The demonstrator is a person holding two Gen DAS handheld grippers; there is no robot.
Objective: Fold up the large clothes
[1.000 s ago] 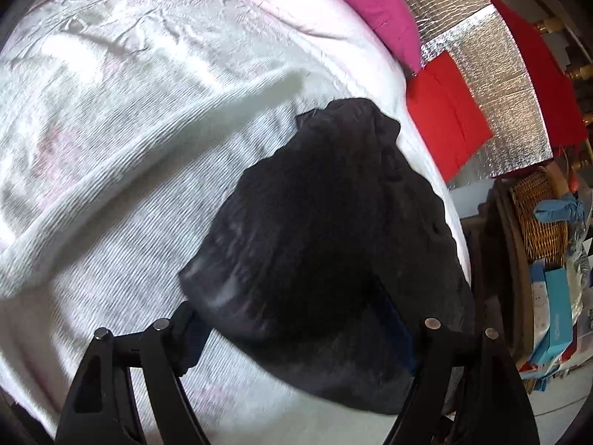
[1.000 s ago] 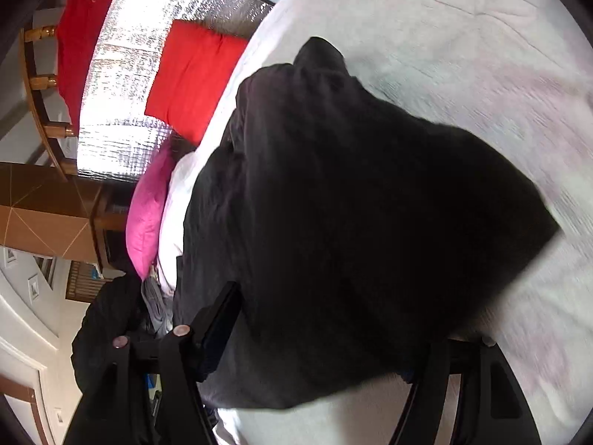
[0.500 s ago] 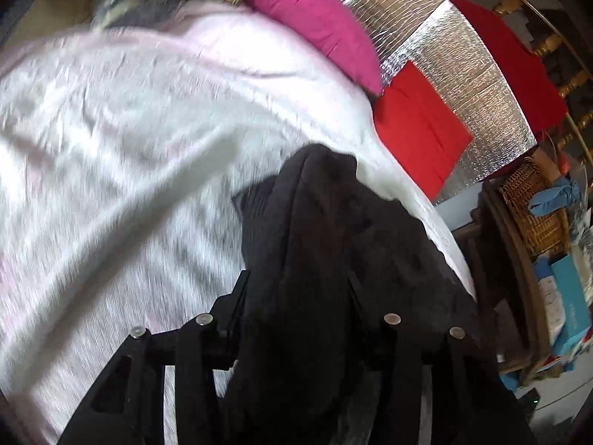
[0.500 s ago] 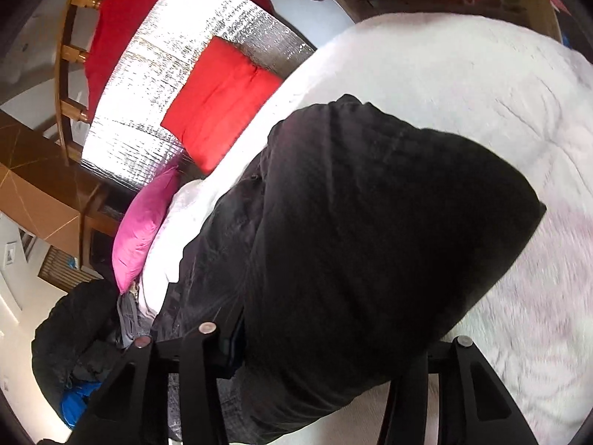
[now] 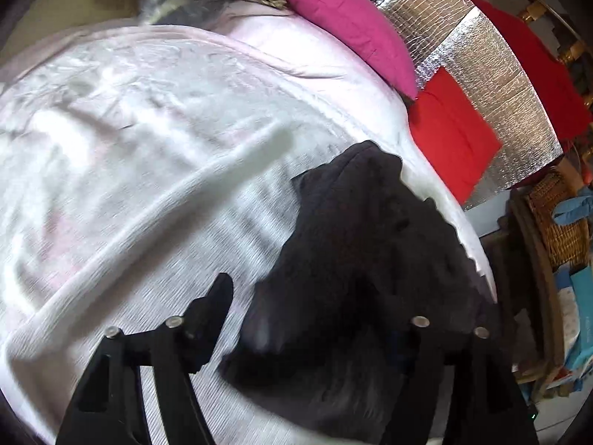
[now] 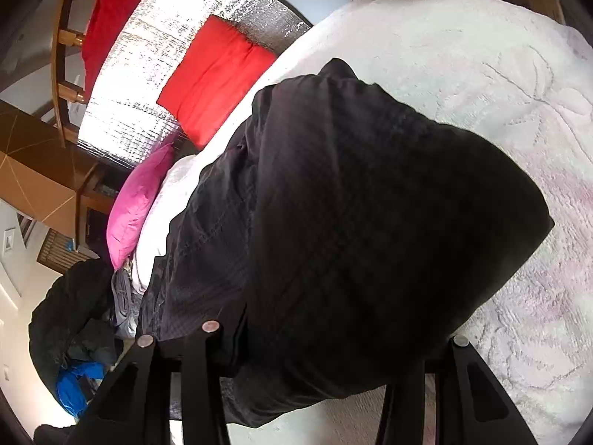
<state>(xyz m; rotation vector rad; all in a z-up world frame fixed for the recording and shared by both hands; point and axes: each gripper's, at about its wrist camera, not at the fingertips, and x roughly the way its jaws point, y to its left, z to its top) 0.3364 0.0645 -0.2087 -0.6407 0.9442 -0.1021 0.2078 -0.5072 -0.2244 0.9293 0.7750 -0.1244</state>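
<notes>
Garment point(image 6: 370, 222) bunches between closing right tongs point(image 6: 333, 337); apparently gripped.

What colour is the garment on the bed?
Black; the right wrist view shows it best.

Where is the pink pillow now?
The pink pillow lies at the head of the bed, on the white bedspread, beside the red cushion that leans on the silver foil panel.
</notes>
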